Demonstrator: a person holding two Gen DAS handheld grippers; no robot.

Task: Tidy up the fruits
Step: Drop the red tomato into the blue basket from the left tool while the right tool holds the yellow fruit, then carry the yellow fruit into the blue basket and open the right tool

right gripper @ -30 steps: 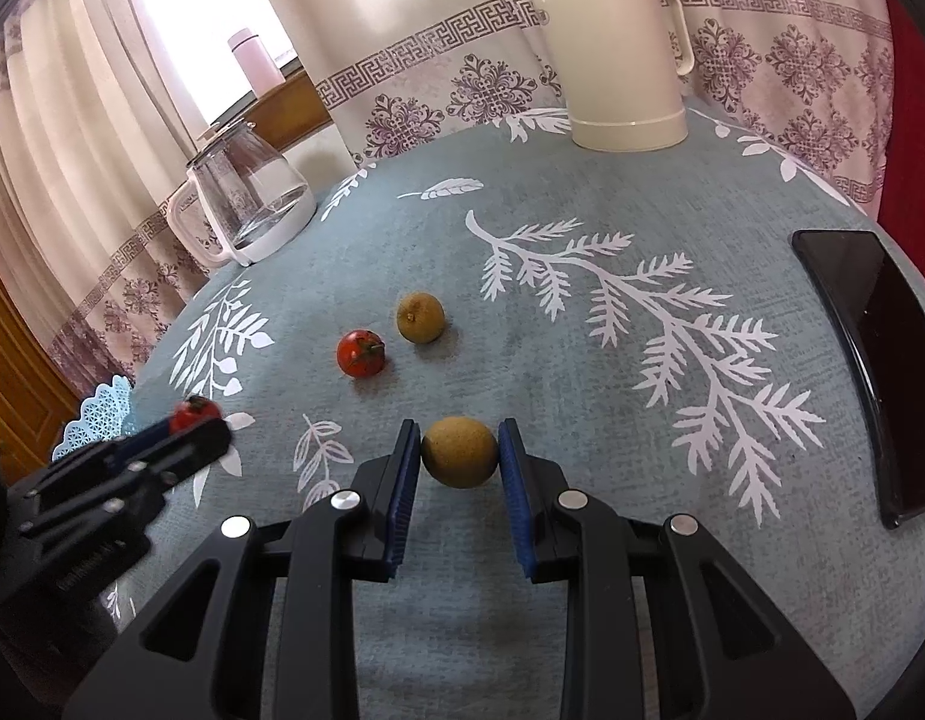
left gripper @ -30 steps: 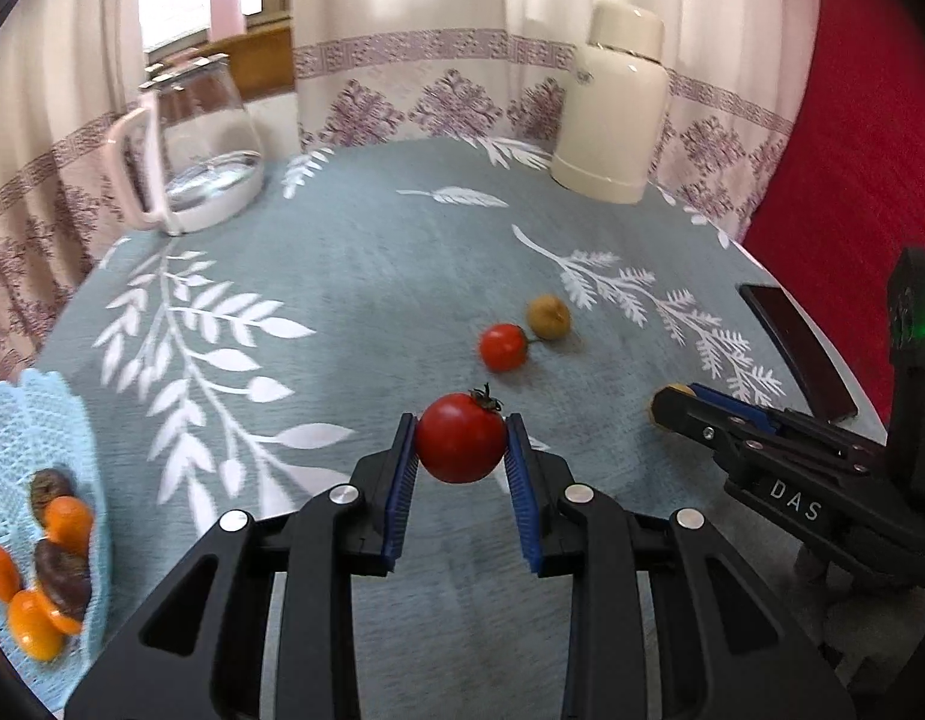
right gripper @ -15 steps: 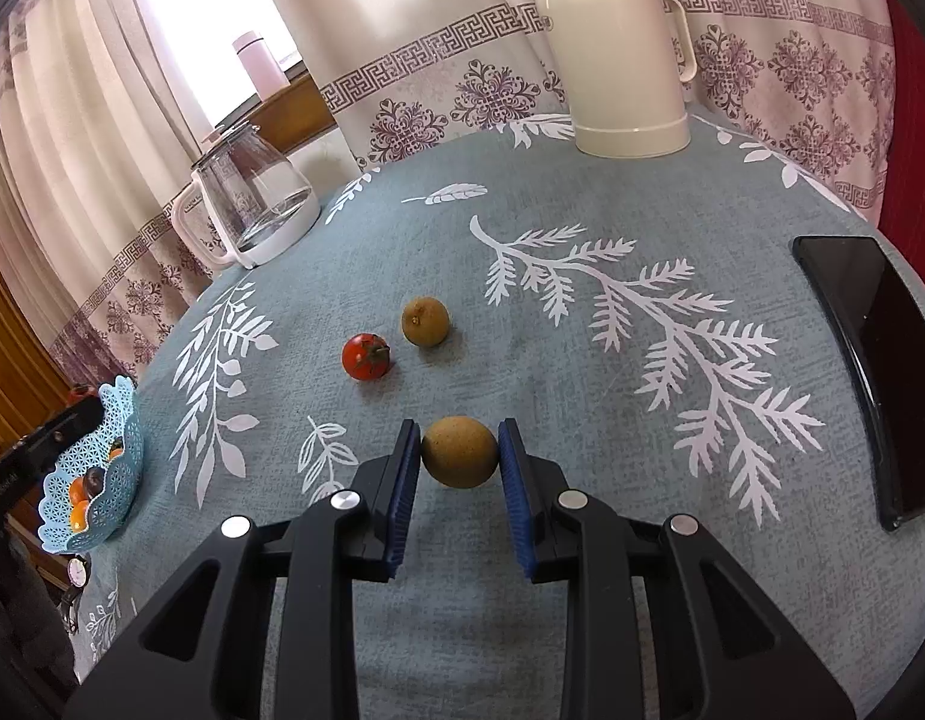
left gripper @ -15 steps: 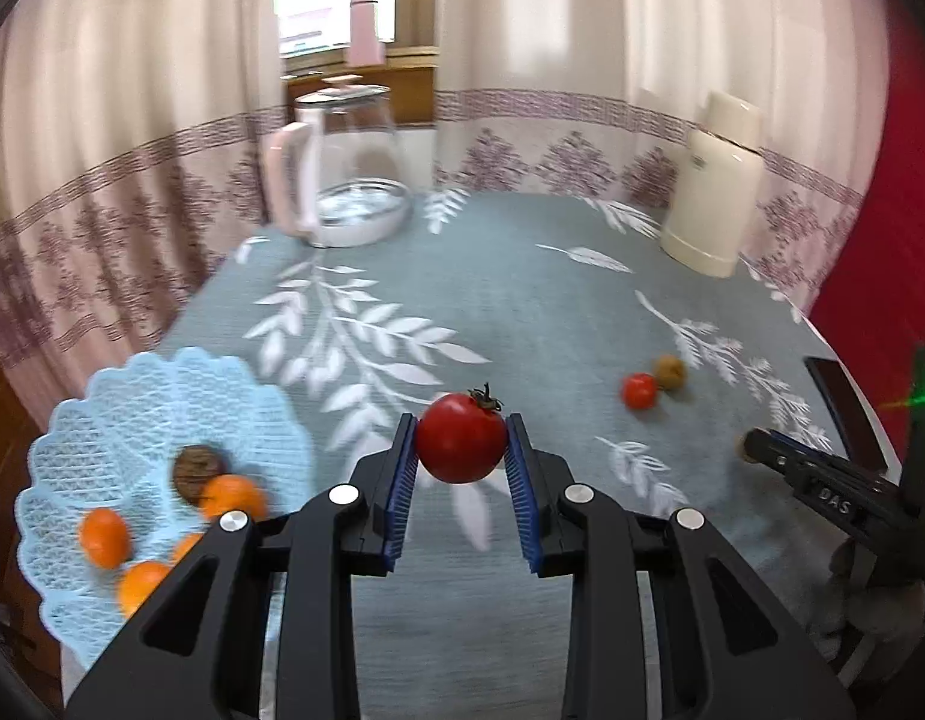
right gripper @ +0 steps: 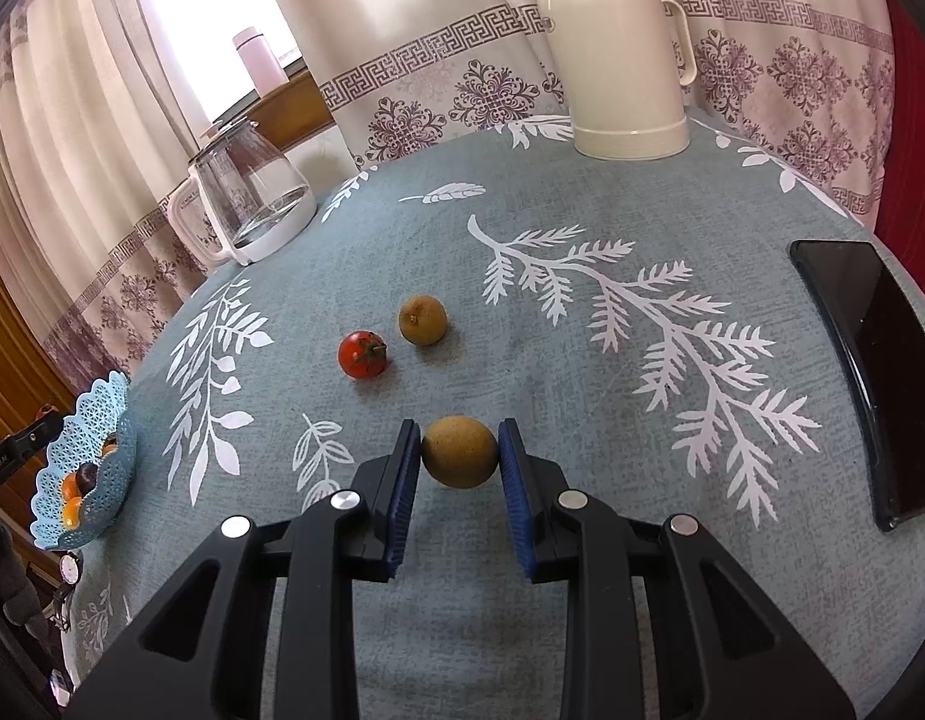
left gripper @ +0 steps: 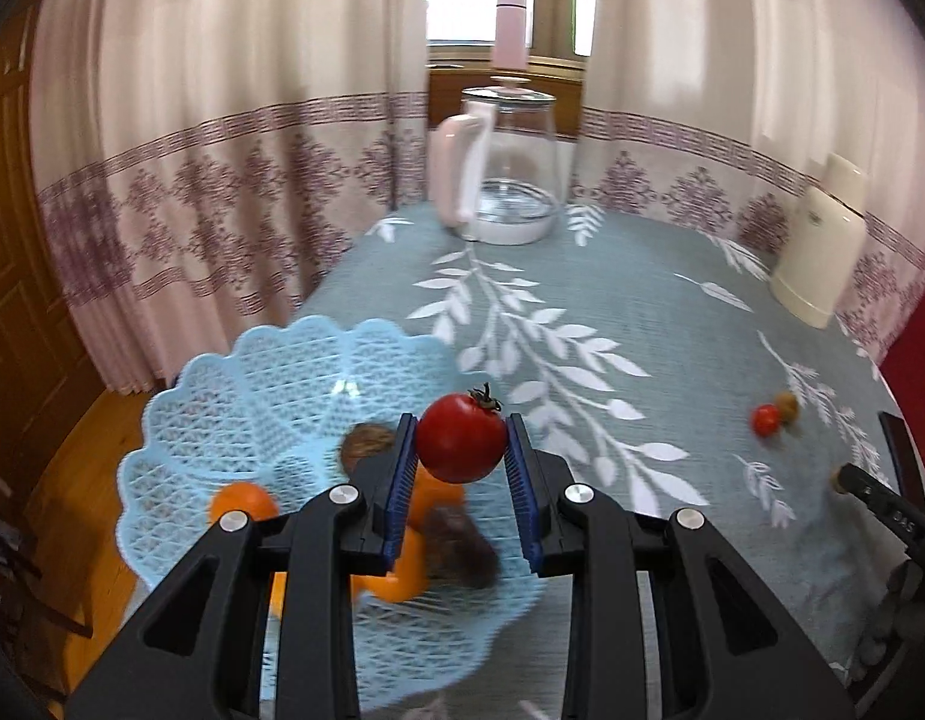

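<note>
My left gripper (left gripper: 460, 450) is shut on a red tomato (left gripper: 460, 445) and hangs over the light blue lattice basket (left gripper: 234, 396), which holds several orange and dark brown fruits (left gripper: 243, 501). My right gripper (right gripper: 459, 456) is shut on a brown round fruit (right gripper: 460, 450), held just above the tablecloth. A small red tomato (right gripper: 361, 354) and another brown fruit (right gripper: 423, 320) lie on the cloth ahead of it. The same basket (right gripper: 84, 474) shows at the far left of the right wrist view.
A glass kettle with a white handle (left gripper: 504, 174) stands at the table's far edge, a cream thermos (right gripper: 618, 54) at the back right. A black phone (right gripper: 870, 372) lies near the right edge. Curtains surround the round table (right gripper: 582, 312).
My left gripper has swung left with the red tomato, from mid-table to above the blue basket. The right gripper has stayed almost still with the brown fruit.
</note>
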